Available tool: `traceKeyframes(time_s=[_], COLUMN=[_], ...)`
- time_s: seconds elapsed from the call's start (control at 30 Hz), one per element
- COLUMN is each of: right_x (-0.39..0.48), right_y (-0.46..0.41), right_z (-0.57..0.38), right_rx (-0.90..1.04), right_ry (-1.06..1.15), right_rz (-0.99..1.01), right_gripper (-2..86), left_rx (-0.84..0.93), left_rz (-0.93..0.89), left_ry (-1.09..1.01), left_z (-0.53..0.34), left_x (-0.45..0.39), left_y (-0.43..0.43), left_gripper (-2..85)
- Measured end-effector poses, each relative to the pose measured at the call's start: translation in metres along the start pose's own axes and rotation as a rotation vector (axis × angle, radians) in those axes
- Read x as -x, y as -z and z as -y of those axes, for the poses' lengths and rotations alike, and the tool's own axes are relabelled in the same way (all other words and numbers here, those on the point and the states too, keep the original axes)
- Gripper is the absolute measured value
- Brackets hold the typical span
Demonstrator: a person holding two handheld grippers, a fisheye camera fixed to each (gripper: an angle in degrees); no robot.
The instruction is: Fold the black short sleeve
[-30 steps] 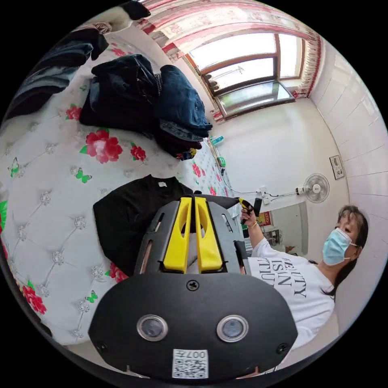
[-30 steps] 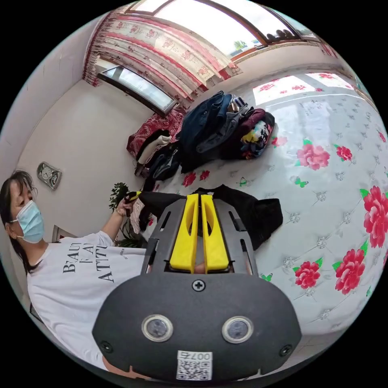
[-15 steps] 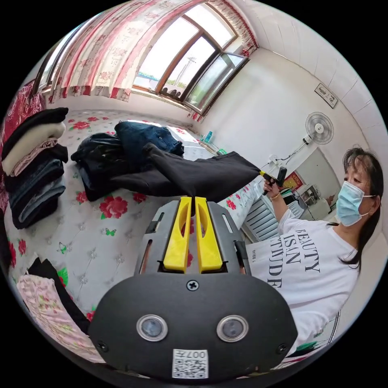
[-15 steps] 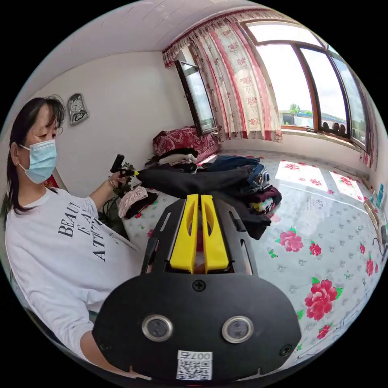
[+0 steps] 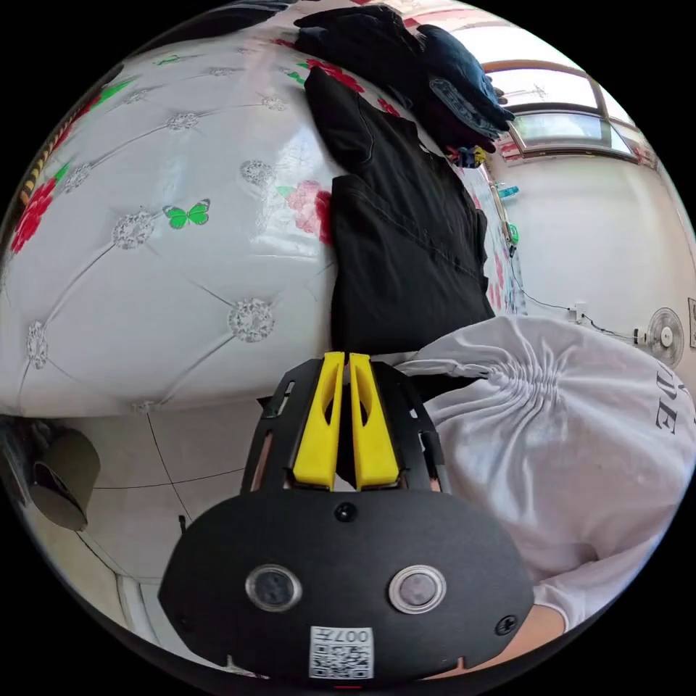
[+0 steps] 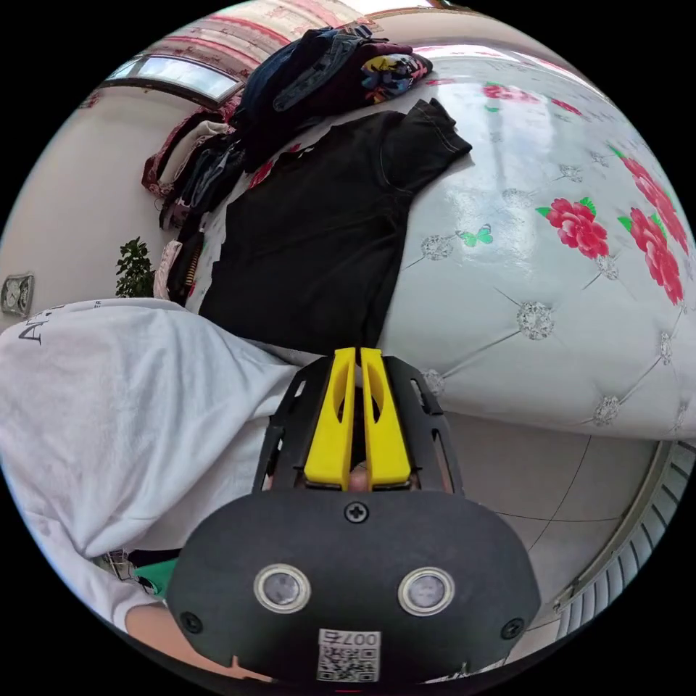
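Observation:
The black short-sleeve shirt (image 5: pixel 406 246) lies spread flat on the white flowered bed (image 5: pixel 167 304), collar end away from me and hem at the near edge. One sleeve (image 5: pixel 341 116) sticks out to the side. My left gripper (image 5: pixel 344 359) is shut on one hem corner, with dark cloth between its yellow jaws. In the right gripper view the shirt (image 6: pixel 319 217) lies the same way, its sleeve (image 6: pixel 428 141) out on the bed (image 6: pixel 544 290). My right gripper (image 6: pixel 357 353) is shut on the other hem corner, just over the bed's edge.
A pile of dark jeans and clothes (image 5: pixel 435 72) (image 6: pixel 326 58) sits beyond the shirt's collar end. The person's white T-shirt (image 5: pixel 565 435) (image 6: pixel 123 406) is close beside both grippers. Tiled floor (image 6: pixel 522 493) and a radiator (image 6: pixel 616 580) lie below the bed edge.
Half a second ago the shirt hung stretched in the air between the two grippers. Now it is laid flat on the bed and both grippers have come down to the near edge.

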State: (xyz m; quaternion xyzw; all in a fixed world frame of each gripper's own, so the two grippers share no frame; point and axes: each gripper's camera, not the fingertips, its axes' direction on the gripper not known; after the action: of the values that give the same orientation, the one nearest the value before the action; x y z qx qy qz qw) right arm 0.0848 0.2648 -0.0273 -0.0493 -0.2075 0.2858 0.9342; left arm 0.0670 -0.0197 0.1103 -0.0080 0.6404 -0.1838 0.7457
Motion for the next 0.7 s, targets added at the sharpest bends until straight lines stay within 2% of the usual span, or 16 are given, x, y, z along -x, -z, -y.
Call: traceKeyframes(time_s=[0.07,0.17,0.23,0.33,0.7], right_x=[-0.002,-0.007,-0.008,0.010,0.190], right_y=[-0.005,-0.001,0.014,0.016,-0.085], right_z=[-0.003,-0.009,-0.011,0.003,0.132], right_rx=[0.032,0.043,-0.048,-0.148,-0.169], right_ry=[-0.012,-0.029,-0.054,-0.018,0.426], right_rz=[-0.081,-0.158,-0.179,-0.150,0.001], right_gripper=[-0.1,0.0,0.3,0.8,3.4], left_rx=[-0.002,-0.148,-0.288,-0.380,-0.382], left_rz=[0.031,-0.067,-0.144,-0.193,-0.380], left_ry=[0.002,0.089,0.144,0.195,0.259], left_z=[-0.004,-0.007,-0.001,0.025,0.168], left_x=[0.004,0.024,0.040,0.056,0.089], left_y=[0.009,0.039,0.059,0.066,0.044], left_gripper=[0.9,5.2,5.8,6.7,6.4])
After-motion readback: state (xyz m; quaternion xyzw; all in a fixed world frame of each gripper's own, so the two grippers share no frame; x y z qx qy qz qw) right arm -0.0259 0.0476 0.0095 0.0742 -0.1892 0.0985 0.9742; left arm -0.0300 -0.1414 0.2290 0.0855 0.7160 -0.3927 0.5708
